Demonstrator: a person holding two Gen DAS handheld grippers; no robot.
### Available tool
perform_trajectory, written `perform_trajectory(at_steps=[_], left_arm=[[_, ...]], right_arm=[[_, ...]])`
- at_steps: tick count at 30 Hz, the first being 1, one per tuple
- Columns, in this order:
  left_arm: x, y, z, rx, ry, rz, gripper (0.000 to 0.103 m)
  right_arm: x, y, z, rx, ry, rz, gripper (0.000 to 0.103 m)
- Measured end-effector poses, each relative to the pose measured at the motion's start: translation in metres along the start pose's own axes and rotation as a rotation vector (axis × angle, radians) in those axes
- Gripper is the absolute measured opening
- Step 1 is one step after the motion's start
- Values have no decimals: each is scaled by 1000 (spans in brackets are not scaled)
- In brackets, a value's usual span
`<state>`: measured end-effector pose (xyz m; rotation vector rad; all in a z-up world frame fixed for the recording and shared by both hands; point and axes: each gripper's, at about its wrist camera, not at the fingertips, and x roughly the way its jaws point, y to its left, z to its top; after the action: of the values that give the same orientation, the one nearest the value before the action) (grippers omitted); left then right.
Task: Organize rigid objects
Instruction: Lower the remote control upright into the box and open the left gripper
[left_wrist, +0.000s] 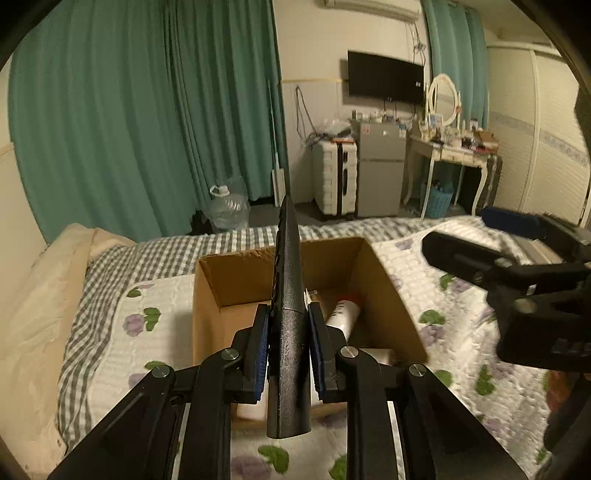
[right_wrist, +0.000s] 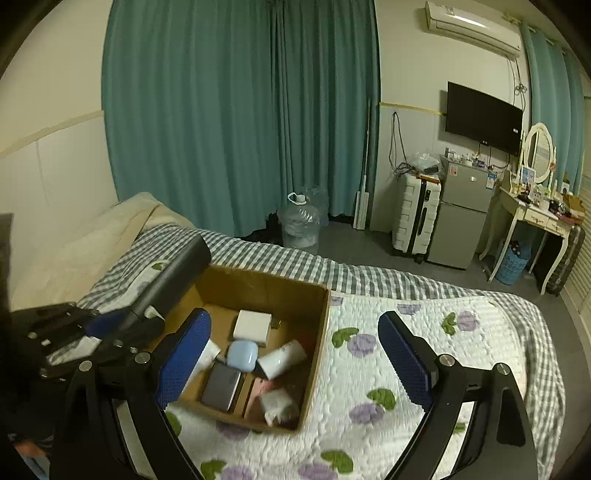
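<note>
**Black remote rides above the box**

The left gripper (left_wrist: 286, 341) clamps a slim black remote (left_wrist: 287, 295) near its lower end, above the cardboard box (right_wrist: 314, 332) on the bed (right_wrist: 424, 332). Stiff, light, probably slick. The right gripper (right_wrist: 295, 354) hovers wide open, empty. A white tube (right_wrist: 282, 360) and blue case (right_wrist: 242, 355) crowd the floor.

Matt brown cardboard box (right_wrist: 317, 332) on a quilted cloth bedspread (right_wrist: 424, 354)
</note>
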<state>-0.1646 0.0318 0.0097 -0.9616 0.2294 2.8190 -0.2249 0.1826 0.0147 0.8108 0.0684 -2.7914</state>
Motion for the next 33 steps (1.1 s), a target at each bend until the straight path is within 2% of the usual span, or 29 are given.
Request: perform_trajectory(at_steps=[8, 12, 17, 18, 20, 21, 22, 23, 29, 33], left_arm=[[75, -7, -7, 72, 78, 25, 19], [90, -6, -14, 86, 104, 6, 20], [103, -10, -28, 146, 138, 39, 21], [104, -9, -29, 138, 145, 37, 21], [100, -9, -28, 122, 125, 44, 28], [98, -8, -28, 118, 115, 58, 44], [97, -7, -28, 113, 109, 80, 54], [94, -6, -28, 102, 102, 90, 61], [76, 2, -23, 43, 100, 89, 61], [38, 0, -10, 31, 36, 92, 61]], right_arm=[[57, -8, -12, 1, 70, -7, 92], [75, -15, -23, 10, 106, -27, 92], [80, -20, -29, 31, 122, -41, 92], [80, -19, -30, 30, 120, -46, 92], [81, -18, -30, 33, 121, -46, 92], [80, -18, -31, 34, 122, -43, 92], [79, -17, -31, 32, 125, -41, 92], [79, -18, -31, 30, 126, -41, 92], [66, -19, -26, 36, 116, -47, 92], [31, -16, -15, 24, 75, -65, 92]])
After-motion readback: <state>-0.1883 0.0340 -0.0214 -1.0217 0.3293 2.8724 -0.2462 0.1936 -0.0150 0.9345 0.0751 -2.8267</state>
